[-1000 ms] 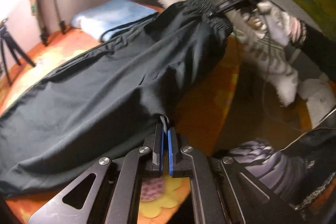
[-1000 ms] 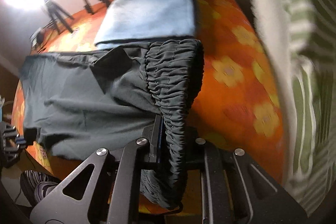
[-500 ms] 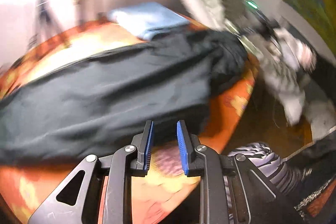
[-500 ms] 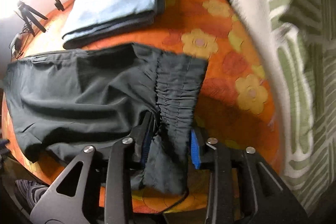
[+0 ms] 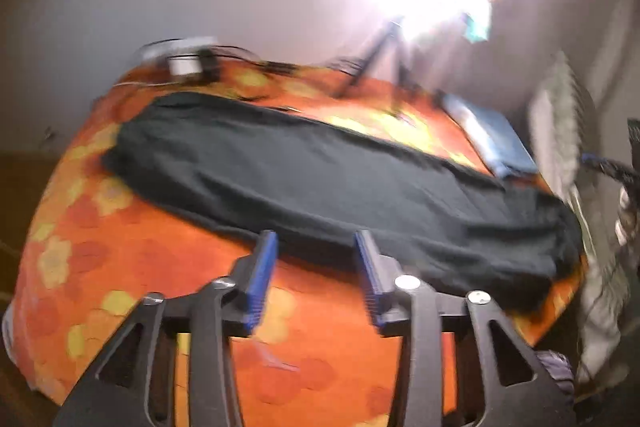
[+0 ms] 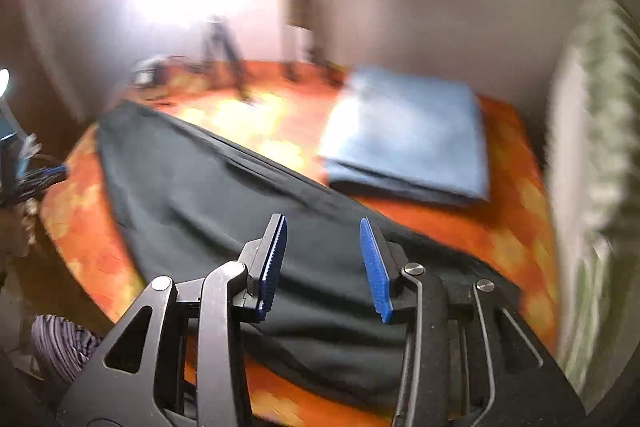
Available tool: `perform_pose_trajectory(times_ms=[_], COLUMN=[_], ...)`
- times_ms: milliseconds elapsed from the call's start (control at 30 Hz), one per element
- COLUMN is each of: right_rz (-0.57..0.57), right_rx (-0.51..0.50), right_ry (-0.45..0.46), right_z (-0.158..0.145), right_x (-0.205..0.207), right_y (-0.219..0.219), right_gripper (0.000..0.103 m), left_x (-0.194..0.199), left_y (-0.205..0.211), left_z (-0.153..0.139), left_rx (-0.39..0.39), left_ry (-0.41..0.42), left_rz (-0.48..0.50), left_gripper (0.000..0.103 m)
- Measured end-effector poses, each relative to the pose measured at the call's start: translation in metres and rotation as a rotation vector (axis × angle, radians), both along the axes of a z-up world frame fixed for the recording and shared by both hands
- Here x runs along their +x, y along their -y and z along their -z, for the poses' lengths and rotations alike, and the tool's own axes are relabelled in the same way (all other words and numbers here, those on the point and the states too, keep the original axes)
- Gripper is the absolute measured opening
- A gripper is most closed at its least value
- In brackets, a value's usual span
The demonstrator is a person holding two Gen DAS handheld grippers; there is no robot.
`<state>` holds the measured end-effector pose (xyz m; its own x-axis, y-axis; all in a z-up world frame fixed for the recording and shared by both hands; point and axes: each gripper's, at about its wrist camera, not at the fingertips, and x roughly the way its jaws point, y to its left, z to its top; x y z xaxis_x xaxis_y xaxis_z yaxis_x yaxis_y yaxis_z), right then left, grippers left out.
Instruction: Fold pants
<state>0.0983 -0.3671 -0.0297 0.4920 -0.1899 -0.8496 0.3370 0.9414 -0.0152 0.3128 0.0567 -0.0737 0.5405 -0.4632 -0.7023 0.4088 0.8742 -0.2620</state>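
Observation:
Black pants (image 5: 328,187) lie stretched out flat, folded lengthwise, across the orange flowered bedspread (image 5: 120,267). My left gripper (image 5: 316,239) hovers over the near long edge of the pants, its jaws opening, nothing between the blue pads. In the right wrist view the same pants (image 6: 208,203) run from the far left toward the near right. My right gripper (image 6: 324,223) hangs above the waist end, its jaws opening and apart from the cloth, empty. Both views are motion-blurred.
A folded light-blue cloth (image 6: 408,135) lies on the bed beyond the pants. A green-striped white pillow (image 6: 596,147) stands at the right. A tripod (image 6: 224,47) and cables sit at the far side under a bright window. A striped shoe (image 6: 60,347) shows below the bed edge.
Both grippers let go of the pants and opened, then pulled back and up. The pants dropped flat onto the bed. Both views swung to take in the whole bed.

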Motion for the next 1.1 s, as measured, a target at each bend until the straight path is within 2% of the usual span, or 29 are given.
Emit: perform_pose_trajectory(times_ms=[200, 300, 433, 567, 667, 800, 867, 967, 1100], right_rz=[-0.250, -0.375, -0.480, -0.520, -0.509, -0.505, -0.525, -0.534, -0.534], right_rx=[0.026, 0.023, 0.009, 0.038, 0.067, 0.105, 0.092, 0.124, 0.169], right_ry=[0.034, 0.018, -0.009, -0.044, -0.055, -0.068, -0.073, -0.078, -0.084], right_z=[0.016, 0.029, 0.053, 0.084, 0.108, 0.138, 0.154, 0.173, 0.193], right_x=[0.120, 0.169, 0.232, 0.294, 0.336, 0.385, 0.412, 0.449, 0.484], right_y=[-0.072, -0.113, -0.157, -0.182, -0.192, -0.210, -0.228, -0.246, -0.259], right_gripper=[0.047, 0.051, 0.052, 0.052, 0.052, 0.053, 0.052, 0.053, 0.052], left_x=[0.040, 0.060, 0.082, 0.106, 0.119, 0.130, 0.136, 0.144, 0.154], left_y=[-0.050, -0.069, -0.093, -0.104, -0.101, -0.106, -0.112, -0.118, -0.115], left_z=[0.012, 0.025, 0.038, 0.050, 0.060, 0.074, 0.079, 0.081, 0.085], left_rx=[-0.060, -0.094, -0.150, -0.180, -0.147, -0.145, -0.168, -0.213, -0.218], left_ry=[-0.013, -0.036, -0.050, -0.067, -0.058, -0.058, -0.061, -0.055, -0.053], left_rz=[-0.131, -0.193, -0.256, -0.292, -0.286, -0.291, -0.301, -0.312, -0.309], left_gripper=[0.055, 0.059, 0.060, 0.060, 0.060, 0.060, 0.060, 0.060, 0.060])
